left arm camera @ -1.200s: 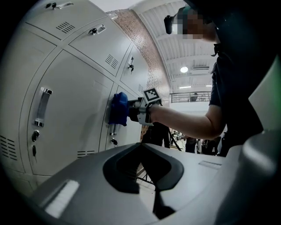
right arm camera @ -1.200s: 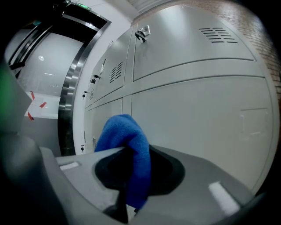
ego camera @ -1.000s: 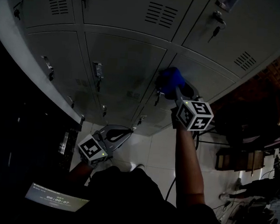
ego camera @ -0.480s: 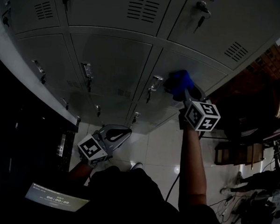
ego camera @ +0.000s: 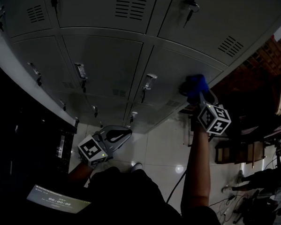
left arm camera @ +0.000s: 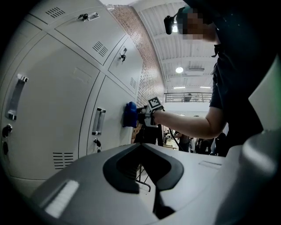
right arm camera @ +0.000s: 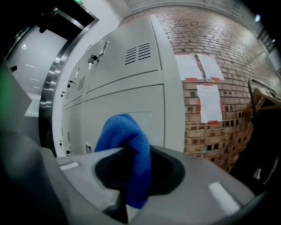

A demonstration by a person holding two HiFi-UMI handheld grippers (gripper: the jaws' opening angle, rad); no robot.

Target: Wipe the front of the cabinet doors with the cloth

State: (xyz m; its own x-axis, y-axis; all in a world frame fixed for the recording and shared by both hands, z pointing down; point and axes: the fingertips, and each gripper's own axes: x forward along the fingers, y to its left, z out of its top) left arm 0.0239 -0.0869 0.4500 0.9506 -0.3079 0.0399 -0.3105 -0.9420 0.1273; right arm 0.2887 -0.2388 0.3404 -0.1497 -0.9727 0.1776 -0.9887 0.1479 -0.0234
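Rightward along the cabinet door (ego camera: 175,69) the right tongs (ego camera: 198,93) have slid, away from the handle (ego camera: 148,80). They press the blue cloth (ego camera: 193,83) near the door's right edge. The left tongs (ego camera: 123,133) hang low, well apart from the doors.

Left gripper view: the left tongs (left arm camera: 147,176) are closed on nothing, and the cloth (left arm camera: 130,115) lies against the door.

Right gripper view: the right tongs (right arm camera: 129,193) are clamped on the cloth (right arm camera: 127,149), which bunches out ahead of them.

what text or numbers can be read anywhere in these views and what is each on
Nothing reads clearly.
Small lit screen: a row of timer-like digits, too blurred to quote.
White paper sheets on the brick wall: print too small.
Black-and-white marker cube: square patterns only, no words.
Grey metal cabinet doors: no labels seen.
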